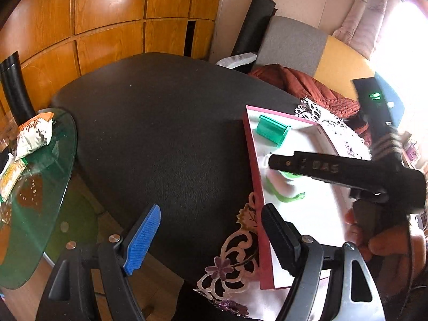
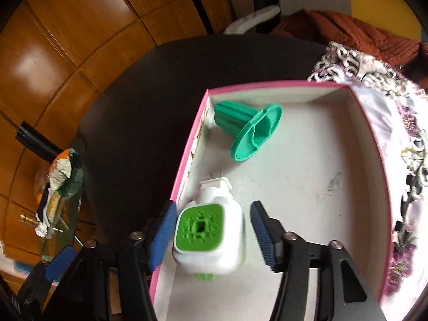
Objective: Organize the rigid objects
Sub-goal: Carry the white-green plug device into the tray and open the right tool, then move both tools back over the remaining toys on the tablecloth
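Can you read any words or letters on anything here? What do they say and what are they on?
"DAS": raised letters on the side of the black finger of the right gripper, seen from the left wrist; any letters before them are too blurred to read.
Snack packets on the glass table: printed, but too small and blurred to read.
Pink box, inner wall: brownish marks, unreadable.
White and green plug-in device: no text visible.

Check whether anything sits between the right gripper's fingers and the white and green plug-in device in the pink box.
Nothing visible does. The white and green plug-in device lies in the pink box, directly between the open fingers of the right gripper, with a gap on the right side. The teal funnel-shaped piece lies farther back.
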